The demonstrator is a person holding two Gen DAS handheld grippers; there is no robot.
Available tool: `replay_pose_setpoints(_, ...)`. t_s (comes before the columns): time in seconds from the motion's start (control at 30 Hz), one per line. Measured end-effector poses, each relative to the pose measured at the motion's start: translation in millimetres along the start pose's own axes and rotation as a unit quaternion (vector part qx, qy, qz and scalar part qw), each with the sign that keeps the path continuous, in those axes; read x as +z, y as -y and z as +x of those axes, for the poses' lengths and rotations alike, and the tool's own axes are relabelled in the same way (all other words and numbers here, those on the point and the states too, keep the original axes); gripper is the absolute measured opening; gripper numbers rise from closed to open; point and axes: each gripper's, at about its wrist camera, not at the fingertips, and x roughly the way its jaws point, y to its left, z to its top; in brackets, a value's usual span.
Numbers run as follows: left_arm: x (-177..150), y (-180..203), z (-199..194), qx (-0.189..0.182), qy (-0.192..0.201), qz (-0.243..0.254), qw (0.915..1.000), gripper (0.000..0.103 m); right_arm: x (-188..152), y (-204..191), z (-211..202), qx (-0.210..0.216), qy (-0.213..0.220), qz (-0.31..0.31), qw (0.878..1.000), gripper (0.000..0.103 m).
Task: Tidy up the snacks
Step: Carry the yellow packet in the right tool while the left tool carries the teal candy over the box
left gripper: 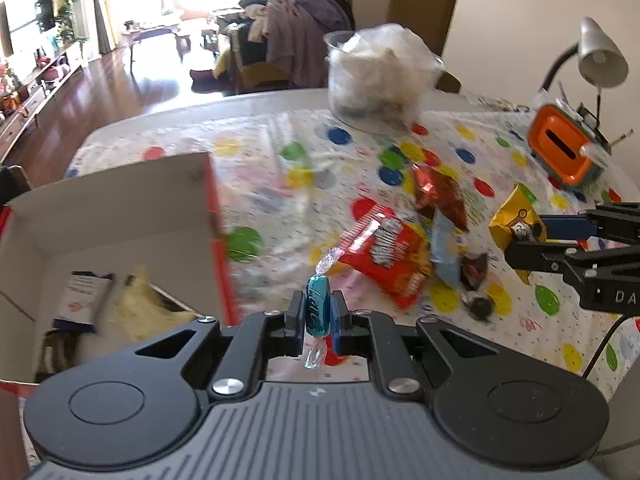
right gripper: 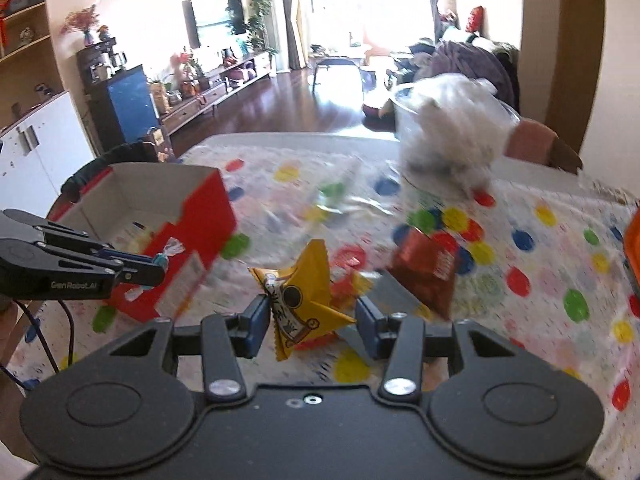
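In the left wrist view, the left tool [left gripper: 316,316] sits at bottom centre, clamped on a blue wrapped candy [left gripper: 317,312] that stands upright between its pads, twisted ends poking above and below. To its left, filling the lower left of the frame, is an open red box [left gripper: 120,216] with a white inside; a few packets lie in it, too blurred to name. Right of centre, a loose heap of snacks lies on the dotted cloth of the bench [left gripper: 280,152]: a red packet [left gripper: 384,252], a light blue packet [left gripper: 444,256] and a dark red foil packet [left gripper: 440,196]. At the right edge the right tool [left gripper: 516,240] enters, holding a yellow packet [left gripper: 516,220]. A clear bowl [left gripper: 376,76] stuffed with white wrapping stands at the upper centre, and an orange container [left gripper: 560,144] stands at the upper right under a lamp [left gripper: 600,52].

In the right wrist view, the right tool [right gripper: 312,316] at bottom centre grips the yellow packet [right gripper: 304,300], pinched between its blue pads and clear of the cloth. The left tool [right gripper: 160,266] reaches in from the left edge with the candy [right gripper: 166,254], just in front of the red box [right gripper: 192,232].
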Motion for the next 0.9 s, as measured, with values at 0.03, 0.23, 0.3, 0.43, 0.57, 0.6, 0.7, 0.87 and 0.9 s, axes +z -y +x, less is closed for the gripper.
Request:
replay_pose_setpoints(0.03, 1, -6, -3, 0.004, 0.003, -0.003, 1.0, 0.012, 4, -7, 2, 0.001, 0.002, -0.004, 1.0, 0.046)
replay_pose_setpoints(0.23, 5, -47, -17, 0.023, 0.014, -0.018, 0.9995, 0.012, 25, -48, 18, 0.018, 0.011, -0.024, 0.999, 0.046)
replay_pose_setpoints(0.3, 7, -61, -22, 0.03, 0.018, -0.021, 0.9992, 0.012, 32, -62, 24, 0.025, 0.016, -0.031, 0.999, 0.046)
replay_pose_setpoints(0.43, 9, -92, -30, 0.048, 0.025, -0.028, 0.9981, 0.012, 47, -91, 36, 0.037, 0.024, -0.047, 0.998, 0.046)
replay_pose_setpoints(0.57, 12, -124, -34, 0.063, 0.027, -0.042, 0.9968, 0.012, 60, -114, 52, 0.048, 0.022, -0.055, 0.997, 0.046)
replay_pose_setpoints(0.6, 12, -131, -34, 0.067, 0.027, -0.044, 0.9964, 0.012, 63, -120, 58, 0.051, 0.019, -0.056, 0.997, 0.046)
replay_pose_setpoints(0.7, 12, -150, -34, 0.076, 0.024, -0.051, 0.9955, 0.012, 70, -132, 73, 0.063, 0.006, -0.05, 0.997, 0.046)
replay_pose_setpoints(0.87, 11, -181, -27, 0.091, 0.012, -0.058, 0.9941, 0.012, 78, -154, 95, 0.067, -0.01, -0.054, 0.996, 0.046)
replay_pose_setpoints(0.9, 10, -186, -26, 0.094, 0.009, -0.058, 0.9939, 0.012, 80, -158, 100, 0.068, -0.014, -0.054, 0.996, 0.046)
